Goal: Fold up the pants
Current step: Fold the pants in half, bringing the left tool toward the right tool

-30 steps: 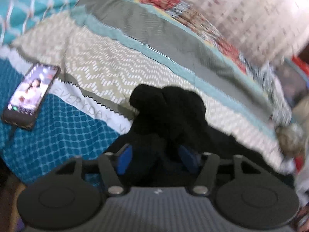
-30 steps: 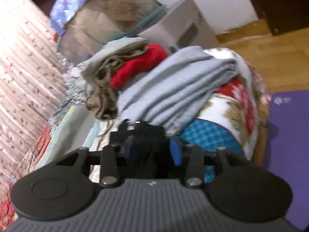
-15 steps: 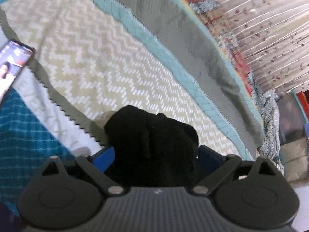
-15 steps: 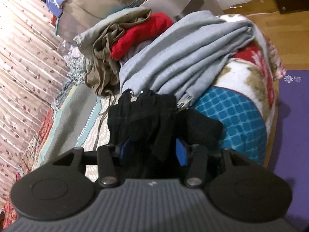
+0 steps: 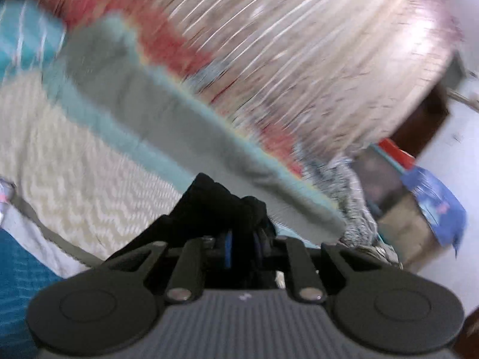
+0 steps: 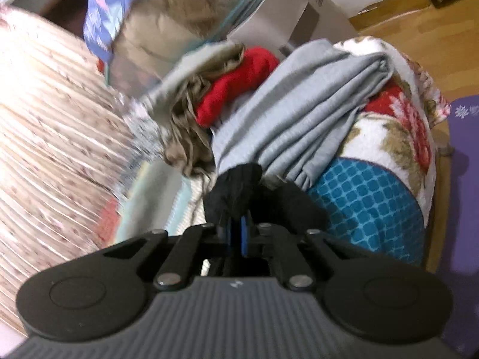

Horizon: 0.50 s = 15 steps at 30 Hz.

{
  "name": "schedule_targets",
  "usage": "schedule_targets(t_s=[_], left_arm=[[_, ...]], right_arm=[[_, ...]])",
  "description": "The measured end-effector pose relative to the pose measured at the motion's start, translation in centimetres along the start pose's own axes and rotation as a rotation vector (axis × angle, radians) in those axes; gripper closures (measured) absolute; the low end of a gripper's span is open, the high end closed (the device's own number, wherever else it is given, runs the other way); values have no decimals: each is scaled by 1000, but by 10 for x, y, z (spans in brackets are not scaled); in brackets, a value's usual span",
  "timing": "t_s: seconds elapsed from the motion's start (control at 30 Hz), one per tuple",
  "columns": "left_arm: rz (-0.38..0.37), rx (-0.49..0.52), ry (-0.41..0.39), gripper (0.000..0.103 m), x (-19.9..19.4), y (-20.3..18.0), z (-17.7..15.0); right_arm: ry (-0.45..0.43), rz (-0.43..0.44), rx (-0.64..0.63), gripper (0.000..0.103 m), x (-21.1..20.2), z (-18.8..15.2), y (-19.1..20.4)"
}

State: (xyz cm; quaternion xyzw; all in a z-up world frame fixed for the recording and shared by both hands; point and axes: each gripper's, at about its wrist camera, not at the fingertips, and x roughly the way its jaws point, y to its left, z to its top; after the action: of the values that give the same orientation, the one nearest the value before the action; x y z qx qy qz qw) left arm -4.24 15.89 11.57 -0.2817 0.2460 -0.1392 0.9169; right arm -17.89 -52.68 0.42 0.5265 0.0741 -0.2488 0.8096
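The black pants (image 5: 215,206) bunch up over the patterned bedspread (image 5: 74,161) in the left wrist view. My left gripper (image 5: 242,239) has its blue pads pinching that black cloth, and its jaws are closing on it. In the right wrist view another bunch of the black pants (image 6: 236,185) sticks up between the blue pads of my right gripper (image 6: 236,230), which is shut on it. More black cloth (image 6: 299,206) hangs to the right of that gripper. The picture is blurred in both views.
A pile of clothes lies ahead of the right gripper: a folded grey garment (image 6: 314,113), a red one (image 6: 236,95) and a brown one (image 6: 188,137). A blue checked blanket (image 6: 368,206) hangs over the bed's edge, beside a purple mat (image 6: 461,209). A striped curtain (image 5: 299,45) runs along the bed's far side.
Both pairs of jaws have come together on the black cloth. The left gripper has lifted and tipped up, so the phone has left its view. The right gripper shifted slightly.
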Motion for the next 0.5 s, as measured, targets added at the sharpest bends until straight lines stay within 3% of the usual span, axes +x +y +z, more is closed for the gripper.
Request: schedule_targets(t_s=[0.1, 0.13, 0.2, 0.27, 0.37, 0.4, 0.5], left_arm=[[54, -13, 60, 63, -24, 19, -45], [110, -31, 116, 44, -21, 28, -59], [285, -97, 281, 40, -8, 58, -95], [374, -169, 388, 43, -1, 82, -117], [321, -291, 342, 40, -22, 99, -118], [297, -294, 296, 39, -31, 100, -110], [272, -259, 187, 22, -45, 99, -81]], right_arm=[[17, -90, -40, 94, -6, -7, -21], [30, -123, -48, 93, -6, -11, -27], [56, -197, -43, 75, -4, -18, -39], [50, -224, -29, 61, -7, -23, -46], [27, -234, -69, 61, -15, -23, -39], [8, -244, -96, 61, -19, -22, -33], [-61, -253, -146, 61, -33, -19, -21]])
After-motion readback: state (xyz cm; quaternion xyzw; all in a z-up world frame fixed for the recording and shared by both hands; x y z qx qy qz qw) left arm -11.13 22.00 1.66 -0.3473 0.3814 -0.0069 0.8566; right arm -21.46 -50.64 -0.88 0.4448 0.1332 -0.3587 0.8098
